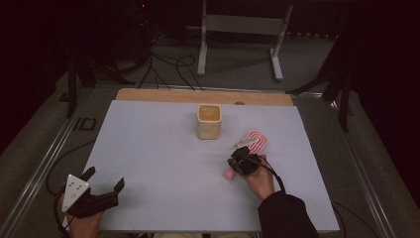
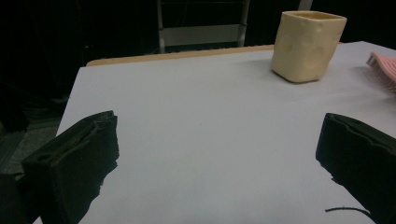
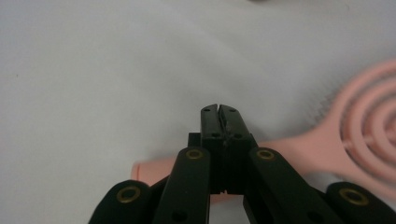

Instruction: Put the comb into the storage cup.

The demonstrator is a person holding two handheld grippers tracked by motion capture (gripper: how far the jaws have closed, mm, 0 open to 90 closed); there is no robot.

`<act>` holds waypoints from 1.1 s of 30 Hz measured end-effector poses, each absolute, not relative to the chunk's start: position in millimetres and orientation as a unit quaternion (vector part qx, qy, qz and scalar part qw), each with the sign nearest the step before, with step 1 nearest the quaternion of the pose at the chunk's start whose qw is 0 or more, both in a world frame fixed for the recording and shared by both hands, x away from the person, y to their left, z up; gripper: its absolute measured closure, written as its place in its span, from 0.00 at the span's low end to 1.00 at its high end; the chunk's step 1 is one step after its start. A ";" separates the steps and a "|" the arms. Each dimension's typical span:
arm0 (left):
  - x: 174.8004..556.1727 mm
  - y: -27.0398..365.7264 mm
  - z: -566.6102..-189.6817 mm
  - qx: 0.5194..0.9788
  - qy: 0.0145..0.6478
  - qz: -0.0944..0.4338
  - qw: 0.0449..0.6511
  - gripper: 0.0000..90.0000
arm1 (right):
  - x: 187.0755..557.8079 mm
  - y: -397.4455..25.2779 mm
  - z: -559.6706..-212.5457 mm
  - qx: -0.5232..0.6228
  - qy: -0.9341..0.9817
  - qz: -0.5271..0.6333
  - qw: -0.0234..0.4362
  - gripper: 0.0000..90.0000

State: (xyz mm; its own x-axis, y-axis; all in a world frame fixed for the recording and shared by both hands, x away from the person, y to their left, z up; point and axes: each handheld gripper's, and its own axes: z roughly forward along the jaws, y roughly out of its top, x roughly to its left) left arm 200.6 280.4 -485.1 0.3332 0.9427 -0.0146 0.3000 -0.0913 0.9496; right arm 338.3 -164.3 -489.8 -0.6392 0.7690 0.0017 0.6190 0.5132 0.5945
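Right gripper [image 3: 219,109] clenched above pink brush [image 3: 327,140] handle at frame centre, left gripper [image 1: 105,179] released lower left, cream cup [image 1: 209,121] upper centre on surface [image 1: 148,144]

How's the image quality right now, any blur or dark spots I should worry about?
High view: sheet evenly lit, surroundings dark, brush head slightly smeared. Left gripper view: cup sharp, near jaws soft. Right gripper view: right claw in focus, brush handle soft.
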 end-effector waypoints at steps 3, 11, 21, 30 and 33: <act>200.8 279.9 -485.2 0.659 0.471 0.333 0.482 0.00 | 333.1 -170.1 -489.3 0.405 0.857 0.290 0.131 1.00; 201.1 279.5 -485.6 0.659 0.472 0.333 0.481 0.00 | 323.1 -185.4 -484.8 0.411 0.852 0.298 0.129 1.00; 201.1 279.7 -485.7 0.659 0.472 0.333 0.482 0.00 | 320.1 -193.7 -483.5 0.411 0.857 0.281 0.135 1.00; 201.3 278.9 -486.0 0.660 0.472 0.333 0.480 0.00 | 317.1 -214.9 -491.5 0.435 0.845 0.282 0.131 0.99; 201.4 279.1 -486.1 0.661 0.472 0.332 0.479 0.00 | 316.8 -219.5 -492.8 0.439 0.843 0.283 0.130 0.99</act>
